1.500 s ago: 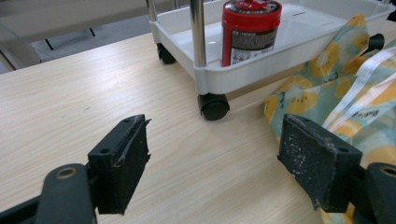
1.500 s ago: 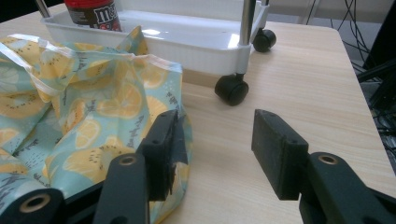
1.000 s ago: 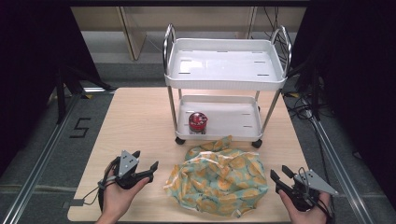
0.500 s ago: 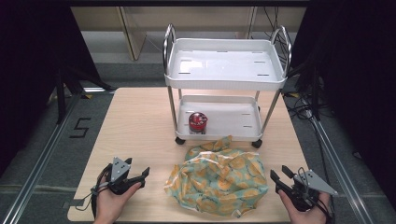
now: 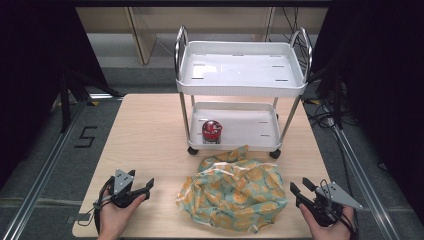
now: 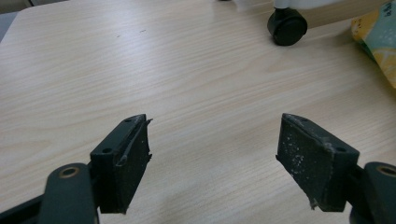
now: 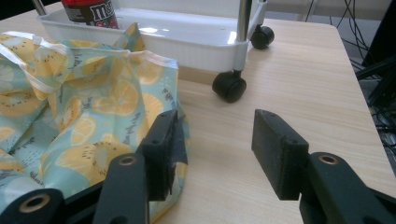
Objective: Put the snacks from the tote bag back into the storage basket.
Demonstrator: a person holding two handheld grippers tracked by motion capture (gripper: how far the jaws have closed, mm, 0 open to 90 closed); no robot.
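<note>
On my left, I see the left gripper (image 5: 142, 186) held low over the pale wooden table (image 5: 145, 140) near its front left corner, its black fingers (image 6: 122, 161) spread wide with bare wood between them. Just right of it, at the table's front centre, lies a crumpled cloth bag printed with yellow lemon slices on pale green (image 5: 234, 192). Behind the bag stands a white two-tier metal cart on black castors (image 5: 240, 82); a small red jar with a dark lid (image 5: 212, 131) sits on the left part of its lower shelf. At the far right, my right gripper (image 5: 302, 186) hovers beside the bag, fingers (image 7: 279, 151) apart and empty, the left one touching the bag's edge.
</note>
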